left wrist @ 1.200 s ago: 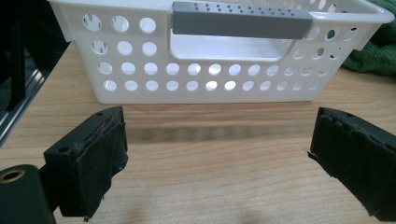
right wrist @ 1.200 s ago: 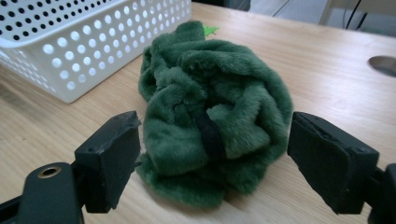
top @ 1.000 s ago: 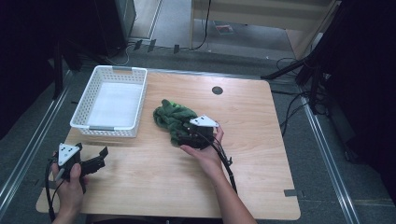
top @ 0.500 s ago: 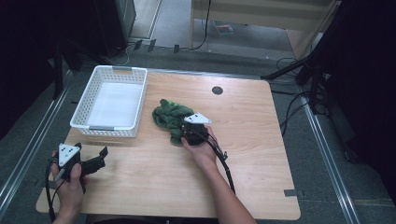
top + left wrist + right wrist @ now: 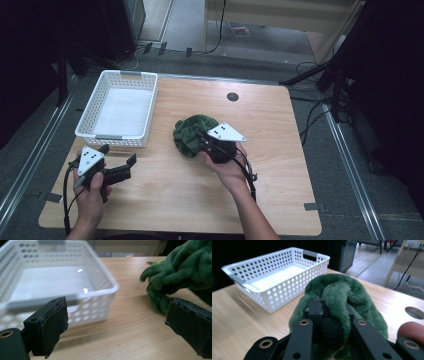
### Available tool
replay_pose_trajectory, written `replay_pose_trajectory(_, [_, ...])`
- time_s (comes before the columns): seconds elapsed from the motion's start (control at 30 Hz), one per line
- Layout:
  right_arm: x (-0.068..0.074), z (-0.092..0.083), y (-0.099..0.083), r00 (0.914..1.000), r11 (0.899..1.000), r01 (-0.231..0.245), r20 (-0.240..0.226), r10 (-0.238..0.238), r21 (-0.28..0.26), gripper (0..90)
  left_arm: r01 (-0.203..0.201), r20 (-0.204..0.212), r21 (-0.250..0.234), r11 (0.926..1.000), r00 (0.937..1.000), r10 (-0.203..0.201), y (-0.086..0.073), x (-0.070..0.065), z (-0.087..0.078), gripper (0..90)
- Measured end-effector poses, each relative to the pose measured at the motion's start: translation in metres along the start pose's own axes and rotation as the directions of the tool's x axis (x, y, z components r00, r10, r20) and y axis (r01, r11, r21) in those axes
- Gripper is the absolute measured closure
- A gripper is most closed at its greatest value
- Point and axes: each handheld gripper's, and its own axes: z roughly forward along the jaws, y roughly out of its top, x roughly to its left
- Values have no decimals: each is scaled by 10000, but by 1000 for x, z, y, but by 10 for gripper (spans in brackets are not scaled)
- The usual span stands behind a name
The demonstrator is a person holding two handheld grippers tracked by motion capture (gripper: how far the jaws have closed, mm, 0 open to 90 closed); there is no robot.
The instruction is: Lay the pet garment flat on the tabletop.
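Observation:
A green plush cloth [image 5: 189, 134] hangs bunched in my right gripper [image 5: 203, 140] near the middle of the wooden table [image 5: 270, 130]. In the right gripper view the gripper [image 5: 331, 311] has its jaws pressed into the plush [image 5: 337, 287]; they have just been closing on it. My left gripper [image 5: 119, 154] is held at the front left, open, with nothing between its pads [image 5: 53, 322]. Its own view has the plush [image 5: 180, 267] off to the right and the white basket [image 5: 110, 290] to the left.
The white perforated basket [image 5: 117, 138] stands at the table's left with nothing in it, seen beyond the plush [image 5: 274, 290] in the right gripper view. A round cable hole [image 5: 232, 96] lies at the table's far middle. Metal rails run along both sides of the table.
My right gripper closed on the green plush and lifted it, so the spread cloth is now gathered into a bunch. My left gripper rose and shifted a little to the right, still open.

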Motion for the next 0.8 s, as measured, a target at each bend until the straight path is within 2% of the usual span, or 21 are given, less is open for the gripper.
replay_pose_trajectory(0.07, [1,-19,7,10000,9996,-46,-64,44,-262,790,-163,445,-7,9999,9989,164,9,-13,6,42])
replay_pose_trajectory(0.1, [2,-26,9,9999,9994,-63,-98,59,-351,790,-434,921,52,9990,9948,427,17,-28,13,42])
replay_pose_trajectory(0.13, [3,-32,11,9999,9990,-73,-117,68,-438,790,-434,921,52,9990,9948,427,17,-28,13,42])
replay_pose_trajectory(0.17, [3,-32,11,9999,9990,-73,-117,68,-438,790,-562,1215,93,9984,9911,546,19,-36,16,42])
replay_pose_trajectory(0.23, [9,-49,14,9998,9978,-51,-202,38,-658,790,-887,1776,189,9959,9805,840,21,-51,24,42])
replay_pose_trajectory(0.27, [10,-53,14,9997,9973,-8,-263,-11,-740,790,-1061,2287,311,9939,9687,962,19,-64,32,42])
replay_pose_trajectory(0.3, [12,-59,14,9993,9966,-144,-341,117,-815,789,-1061,2287,311,9939,9687,962,19,-64,32,42])
replay_pose_trajectory(0.33, [14,-63,15,9988,9955,-248,-450,207,-916,789,-1118,2568,376,9930,9614,985,17,-69,35,41])
replay_pose_trajectory(0.37, [16,-68,14,9980,9943,-350,-562,295,-1006,789,-1102,3250,385,9932,9413,918,14,-82,38,41])
replay_pose_trajectory(0.4, [18,-70,15,9970,9939,-393,-699,322,-1030,788,-1202,3652,368,9921,9257,987,12,-89,38,42])
replay_pose_trajectory(0.43, [21,-72,15,9975,9946,-272,-671,205,-998,787,-1202,3652,368,9921,9257,987,12,-89,38,41])
replay_pose_trajectory(0.47, [24,-74,16,9981,9950,-146,-606,86,-990,786,-1875,4265,64,9822,8889,1669,9,-106,34,41])
replay_pose_trajectory(0.5, [26,-76,16,9981,9945,-104,-618,40,-1039,785,-2177,4444,-73,9760,8736,1982,6,-115,31,39])
replay_pose_trajectory(0.53, [28,-78,15,9974,9943,-217,-709,143,-1045,784,-2407,4537,-115,9705,8637,2196,3,-123,30,15])
replay_pose_trajectory(0.6, [31,-80,15,9953,9936,-450,-897,358,-1034,784,-2565,4408,-48,9665,8670,2322,2,-130,30,0])
replay_pose_trajectory(0.63, [33,-80,14,9945,9941,-459,-987,362,-981,783,-2668,3984,-14,9637,8838,2453,1,-137,30,0])
replay_pose_trajectory(0.67, [34,-80,14,9945,9945,-411,-1001,315,-958,782,-2668,3984,-14,9637,8838,2453,1,-137,30,0])
replay_pose_trajectory(0.7, [35,-80,13,9938,9950,-454,-1052,359,-890,781,-2598,3386,206,9654,9104,2378,2,-136,32,45])
replay_pose_trajectory(0.73, [35,-80,12,9932,9951,-479,-1102,383,-866,780,-2598,3386,206,9654,9104,2378,2,-136,32,139])
replay_pose_trajectory(0.77, [35,-80,11,9919,9949,-577,-1175,478,-826,779,-2187,3356,395,9750,9220,1932,3,-126,34,250])
replay_pose_trajectory(0.8, [34,-80,10,9924,9952,-572,-1133,480,-798,779,-2187,3356,395,9750,9220,1932,3,-126,34,393])
